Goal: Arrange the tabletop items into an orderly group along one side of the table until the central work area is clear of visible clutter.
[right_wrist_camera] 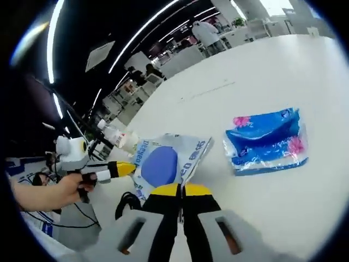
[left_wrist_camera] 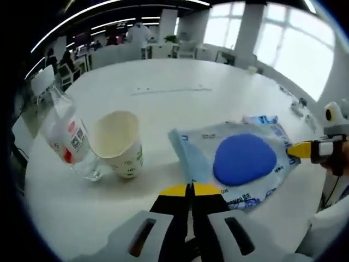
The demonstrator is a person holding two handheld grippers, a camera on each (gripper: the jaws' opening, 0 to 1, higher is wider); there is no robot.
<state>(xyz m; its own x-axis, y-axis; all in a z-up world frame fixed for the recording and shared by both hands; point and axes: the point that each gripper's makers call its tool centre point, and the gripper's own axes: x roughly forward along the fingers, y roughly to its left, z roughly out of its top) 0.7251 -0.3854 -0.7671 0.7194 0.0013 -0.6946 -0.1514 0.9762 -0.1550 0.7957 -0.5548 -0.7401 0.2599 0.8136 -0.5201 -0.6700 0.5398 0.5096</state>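
In the left gripper view, our left gripper [left_wrist_camera: 191,191] sits low in the picture with its yellow-tipped jaws pressed together, and they appear to nip the near edge of the clear bag [left_wrist_camera: 240,164] that holds a blue disc [left_wrist_camera: 244,159]; whether they truly pinch the film we cannot quite tell. The right gripper [left_wrist_camera: 297,150] comes in from the right, its yellow tip touching the bag's far corner, and we cannot tell how far its jaws stand apart. To the left of the bag a paper cup [left_wrist_camera: 121,143] leans toward us on the white table [left_wrist_camera: 180,93]; its mouth shows a bare, pale inside with nothing in it. Touching it on the left lies a plastic bottle [left_wrist_camera: 65,134] with a red and white label, clear and seemingly empty.

In the right gripper view, our right gripper [right_wrist_camera: 181,190] has its jaws closed, tips at the bag's [right_wrist_camera: 169,158] near edge. The left gripper [right_wrist_camera: 122,169] reaches in from the left in a hand [right_wrist_camera: 65,191], touching the bag's other side. A blue tissue pack [right_wrist_camera: 267,141] lies well apart to the right.

We judge the bag light, limp and slippery, best pinched at an edge seam; the cup crushes easily and the bottle may roll
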